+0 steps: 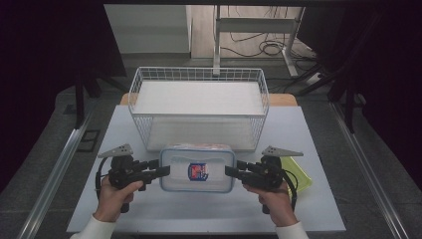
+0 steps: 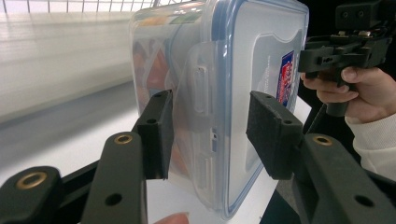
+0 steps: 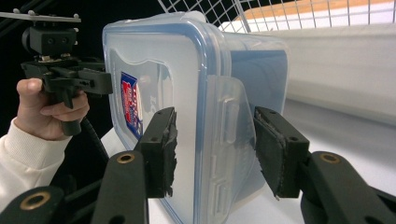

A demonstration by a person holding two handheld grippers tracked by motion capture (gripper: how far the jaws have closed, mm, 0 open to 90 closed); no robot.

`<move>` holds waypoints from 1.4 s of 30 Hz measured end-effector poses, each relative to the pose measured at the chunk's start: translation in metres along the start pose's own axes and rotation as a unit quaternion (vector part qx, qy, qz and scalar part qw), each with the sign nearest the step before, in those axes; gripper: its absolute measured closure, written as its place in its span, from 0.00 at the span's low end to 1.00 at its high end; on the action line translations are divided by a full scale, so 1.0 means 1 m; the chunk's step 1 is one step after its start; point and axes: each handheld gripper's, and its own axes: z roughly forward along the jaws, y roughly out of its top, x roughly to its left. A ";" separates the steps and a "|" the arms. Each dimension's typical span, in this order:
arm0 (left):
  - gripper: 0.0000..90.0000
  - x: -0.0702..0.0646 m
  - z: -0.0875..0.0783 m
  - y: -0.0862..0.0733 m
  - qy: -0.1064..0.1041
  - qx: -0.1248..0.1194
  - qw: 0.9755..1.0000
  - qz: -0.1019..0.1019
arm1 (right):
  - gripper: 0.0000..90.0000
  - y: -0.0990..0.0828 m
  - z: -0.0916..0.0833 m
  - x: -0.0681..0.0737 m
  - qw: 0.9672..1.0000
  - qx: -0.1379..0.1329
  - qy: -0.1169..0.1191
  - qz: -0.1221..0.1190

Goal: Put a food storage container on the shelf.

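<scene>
A clear plastic container (image 1: 197,168) with a blue-rimmed snap lid and a red and blue label sits between the two grippers at the near middle of the pale table (image 1: 308,209), just in front of the white wire basket (image 1: 199,107). The left gripper (image 1: 160,170) clamps the container's left end and the right gripper (image 1: 233,173) clamps its right end, each held by one hand, with white sleeves showing at the bottom of the high view.

In the left gripper view, the two black pads (image 2: 159,130) stand about half open and press on the container (image 2: 219,93) across its lid and base, around the side latch. The right gripper view shows the same hold at the other end: the pads (image 3: 163,149) bear on lid and base on either side of the latch flap of the container (image 3: 196,112). Orange and reddish contents show faintly through the wall.

A yellow-green flat thing (image 1: 298,174) lies on the table beside the right hand (image 1: 273,199), partly hidden by it
</scene>
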 end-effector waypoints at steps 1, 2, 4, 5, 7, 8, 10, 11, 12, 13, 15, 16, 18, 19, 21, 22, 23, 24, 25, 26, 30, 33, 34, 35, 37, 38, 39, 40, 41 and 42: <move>0.58 0.000 0.000 0.001 -0.002 0.000 1.000 -0.001 | 0.56 0.004 -0.002 0.001 1.000 0.002 -0.002 -0.003; 0.58 0.001 0.002 0.004 -0.003 -0.002 1.000 -0.002 | 0.56 0.006 -0.002 0.001 1.000 0.003 -0.004 -0.003; 0.58 0.002 0.003 0.007 -0.003 -0.003 1.000 -0.002 | 0.56 0.009 -0.002 0.000 1.000 0.003 -0.005 -0.003; 0.58 0.002 0.003 0.007 -0.003 -0.003 1.000 -0.002 | 0.56 0.009 -0.002 0.000 1.000 0.003 -0.005 -0.003; 0.58 0.001 0.002 0.012 -0.003 -0.003 1.000 0.000 | 0.56 0.013 -0.003 -0.001 1.000 0.002 -0.005 -0.003; 0.58 0.001 0.002 0.013 -0.003 -0.003 1.000 0.001 | 0.56 0.015 -0.003 0.000 1.000 0.002 -0.005 -0.003; 0.58 0.001 0.001 0.018 -0.002 -0.003 1.000 0.004 | 0.56 0.018 -0.004 0.000 1.000 0.001 -0.006 -0.004; 0.58 0.000 0.001 0.021 -0.002 -0.004 1.000 0.004 | 0.56 0.023 -0.004 0.001 1.000 -0.002 -0.006 -0.007; 0.58 0.000 0.000 0.023 -0.002 -0.005 1.000 0.005 | 0.56 0.023 -0.004 0.001 1.000 -0.002 -0.006 -0.007; 0.58 -0.001 -0.001 0.026 -0.002 -0.007 1.000 0.007 | 0.56 0.026 -0.005 0.002 1.000 -0.003 -0.006 -0.009; 0.58 -0.003 -0.002 0.031 -0.001 -0.009 1.000 0.009 | 0.56 0.032 -0.006 0.003 1.000 -0.005 -0.005 -0.012; 0.58 -0.003 -0.003 0.034 0.000 -0.010 1.000 0.012 | 0.56 0.035 -0.007 0.003 1.000 -0.005 -0.006 -0.014; 0.58 -0.004 -0.004 0.041 0.000 -0.011 1.000 0.015 | 0.56 0.044 -0.009 0.006 1.000 -0.007 -0.006 -0.019; 0.58 -0.004 -0.005 0.044 0.000 -0.012 1.000 0.017 | 0.56 0.047 -0.009 0.006 1.000 -0.009 -0.006 -0.019; 0.58 -0.005 -0.006 0.051 0.001 -0.013 1.000 0.020 | 0.56 0.050 -0.009 0.006 1.000 -0.010 -0.006 -0.020; 0.58 -0.005 -0.006 0.055 0.002 -0.014 1.000 0.022 | 0.56 0.056 -0.010 0.007 1.000 -0.012 -0.006 -0.022; 0.58 -0.006 -0.007 0.058 0.002 -0.014 1.000 0.024 | 0.56 0.059 -0.011 0.007 1.000 -0.014 -0.006 -0.023; 0.58 -0.006 -0.007 0.062 0.002 -0.014 1.000 0.026 | 0.56 0.059 -0.011 0.007 1.000 -0.014 -0.006 -0.023; 0.58 -0.006 -0.008 0.065 0.003 -0.014 0.999 0.029 | 0.56 0.062 -0.011 0.007 1.000 -0.015 -0.006 -0.025; 0.58 -0.007 -0.009 0.073 0.003 -0.016 0.999 0.033 | 0.56 0.069 -0.012 0.008 0.999 -0.018 -0.006 -0.028; 0.58 -0.007 -0.011 0.084 0.003 -0.022 0.999 0.039 | 0.56 0.084 -0.014 0.010 0.999 -0.022 -0.007 -0.034; 0.58 -0.006 -0.012 0.093 0.004 -0.024 0.999 0.041 | 0.56 0.091 -0.014 0.010 0.999 -0.023 -0.007 -0.034; 0.58 -0.006 -0.012 0.097 0.004 -0.024 0.999 0.042 | 0.56 0.098 -0.013 0.010 0.999 -0.025 -0.007 -0.038; 0.58 -0.005 -0.012 0.101 0.004 -0.025 0.999 0.042 | 0.56 0.098 -0.013 0.010 0.999 -0.025 -0.007 -0.038; 0.58 -0.004 -0.012 0.107 0.005 -0.025 0.999 0.040 | 0.56 0.108 -0.011 0.007 0.999 -0.025 -0.007 -0.037; 0.58 -0.002 -0.012 0.113 0.006 -0.026 0.999 0.042 | 0.56 0.111 -0.011 0.007 0.999 -0.024 -0.008 -0.037; 0.58 -0.001 -0.012 0.117 0.006 -0.027 0.999 0.043 | 0.56 0.114 -0.011 0.007 0.999 -0.025 -0.008 -0.037; 0.58 -0.001 -0.012 0.117 0.006 -0.027 0.999 0.043 | 0.56 0.118 -0.010 0.006 0.999 -0.026 -0.008 -0.038; 0.58 0.000 -0.012 0.120 0.006 -0.027 0.999 0.043 | 0.56 0.118 -0.010 0.006 0.999 -0.026 -0.008 -0.038; 0.58 0.003 -0.012 0.126 0.005 -0.029 0.999 0.042 | 0.56 0.126 -0.008 0.005 0.999 -0.026 -0.009 -0.040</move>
